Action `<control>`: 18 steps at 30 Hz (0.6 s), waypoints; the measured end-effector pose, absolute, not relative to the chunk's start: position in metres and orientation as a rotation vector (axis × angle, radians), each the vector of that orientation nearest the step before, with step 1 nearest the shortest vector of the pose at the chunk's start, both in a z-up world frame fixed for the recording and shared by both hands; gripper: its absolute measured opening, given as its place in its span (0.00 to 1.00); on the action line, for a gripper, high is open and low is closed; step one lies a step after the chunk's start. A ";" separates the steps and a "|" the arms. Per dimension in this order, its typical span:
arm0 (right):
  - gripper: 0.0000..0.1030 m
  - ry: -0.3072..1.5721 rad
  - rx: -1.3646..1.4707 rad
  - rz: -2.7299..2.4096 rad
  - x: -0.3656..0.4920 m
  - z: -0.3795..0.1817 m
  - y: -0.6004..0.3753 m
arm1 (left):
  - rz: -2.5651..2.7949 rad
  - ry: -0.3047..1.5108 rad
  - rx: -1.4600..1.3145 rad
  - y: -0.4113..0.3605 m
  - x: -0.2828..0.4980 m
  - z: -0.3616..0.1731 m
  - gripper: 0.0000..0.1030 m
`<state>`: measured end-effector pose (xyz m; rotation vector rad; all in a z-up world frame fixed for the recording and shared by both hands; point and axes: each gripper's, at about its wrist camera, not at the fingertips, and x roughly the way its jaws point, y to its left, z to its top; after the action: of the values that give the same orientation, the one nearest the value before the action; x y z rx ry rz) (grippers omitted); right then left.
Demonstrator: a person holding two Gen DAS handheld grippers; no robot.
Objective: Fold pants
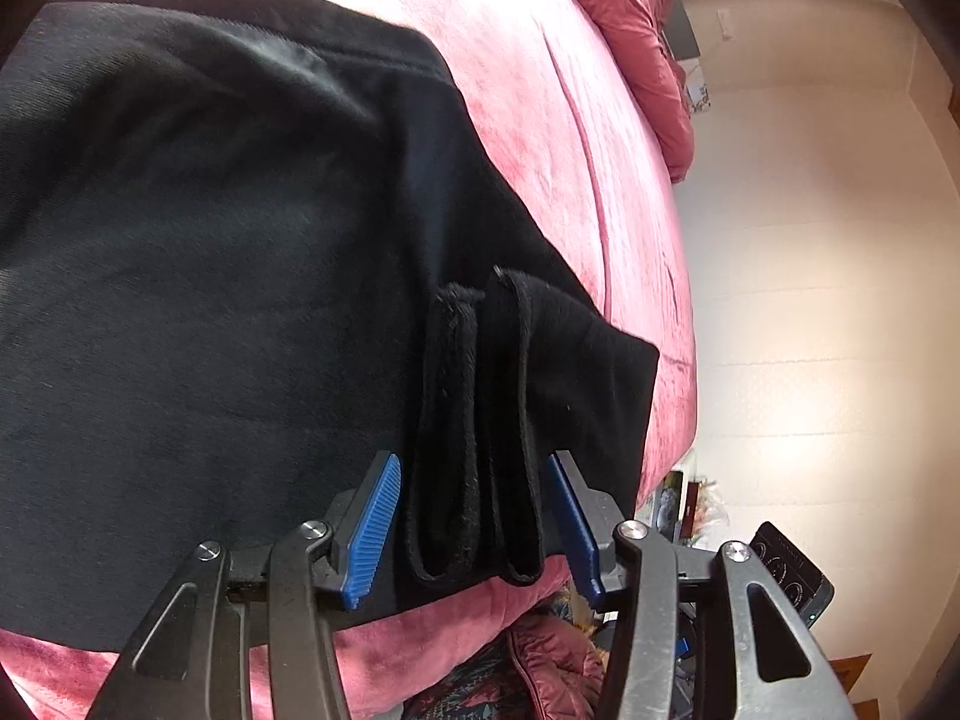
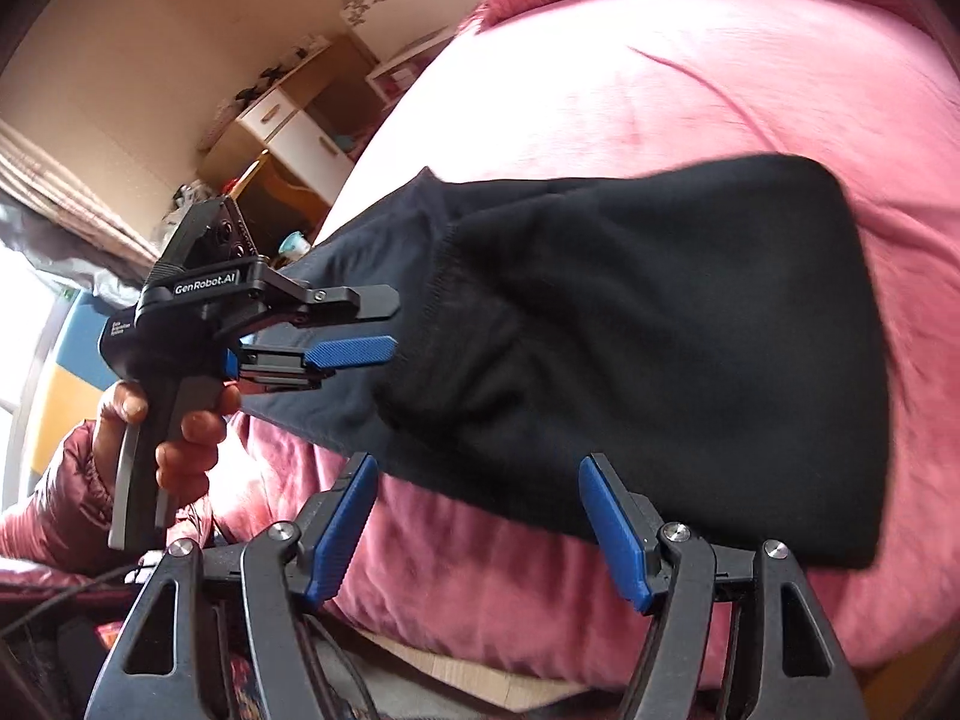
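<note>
We see the folded black fabric pants (image 2: 630, 330) lying on the bed's pink plush blanket (image 2: 690, 96), near its front edge. The left claw (image 1: 474, 525) stands partly open; the doubled hem folds hang between its blue ribbed pads (image 1: 375, 531), and we see no pad pressing on them. The right claw (image 2: 477, 531) stands wide open over the blanket just beside the pants' near edge, gripping nothing. A hand (image 2: 174, 438) holds the left claw's handle.

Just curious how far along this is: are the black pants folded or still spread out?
Folded. The black pants lie doubled on the pink bed cover, and stacked hem layers show at one end.
</note>
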<state>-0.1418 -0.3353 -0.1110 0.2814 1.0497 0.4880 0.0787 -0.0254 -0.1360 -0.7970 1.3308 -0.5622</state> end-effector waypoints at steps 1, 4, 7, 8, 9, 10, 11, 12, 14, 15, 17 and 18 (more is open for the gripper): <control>0.68 1.044 0.295 0.465 -0.147 -0.107 -0.346 | -0.561 1.339 -0.780 -0.030 0.080 -0.136 0.50; 0.68 1.028 0.311 0.357 -0.160 -0.102 -0.371 | -0.577 1.365 -0.724 -0.045 0.084 -0.133 0.50; 0.68 1.040 0.329 0.236 -0.172 -0.104 -0.406 | -0.593 1.399 -0.677 -0.063 0.089 -0.134 0.50; 0.68 1.048 0.330 0.199 -0.175 -0.106 -0.413 | -0.595 1.411 -0.657 -0.069 0.090 -0.135 0.49; 0.68 1.061 0.337 0.156 -0.178 -0.110 -0.422 | -0.593 1.418 -0.636 -0.074 0.090 -0.135 0.48; 0.68 1.071 0.350 0.134 -0.179 -0.113 -0.427 | -0.584 1.422 -0.610 -0.079 0.090 -0.135 0.48; 0.68 1.079 0.364 0.117 -0.181 -0.118 -0.434 | -0.577 1.425 -0.586 -0.084 0.089 -0.137 0.45; 0.68 1.087 0.370 0.104 -0.181 -0.120 -0.437 | -0.574 1.428 -0.566 -0.087 0.089 -0.137 0.39; 0.68 1.110 0.360 0.100 -0.177 -0.126 -0.433 | -0.565 1.432 -0.512 -0.093 0.091 -0.135 0.22; 0.68 1.122 0.346 0.101 -0.175 -0.127 -0.431 | -0.577 1.422 -0.510 -0.094 0.092 -0.132 0.17; 0.68 1.137 0.304 0.103 -0.170 -0.130 -0.422 | -0.627 1.378 -0.523 -0.097 0.093 -0.116 0.16; 0.68 1.139 0.295 0.109 -0.168 -0.130 -0.420 | -0.653 1.356 -0.535 -0.098 0.093 -0.107 0.16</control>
<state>-0.1678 -0.4196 -0.1300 0.2952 1.1391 0.1093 0.0935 -0.0976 -0.1074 -0.5347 1.3558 -0.6527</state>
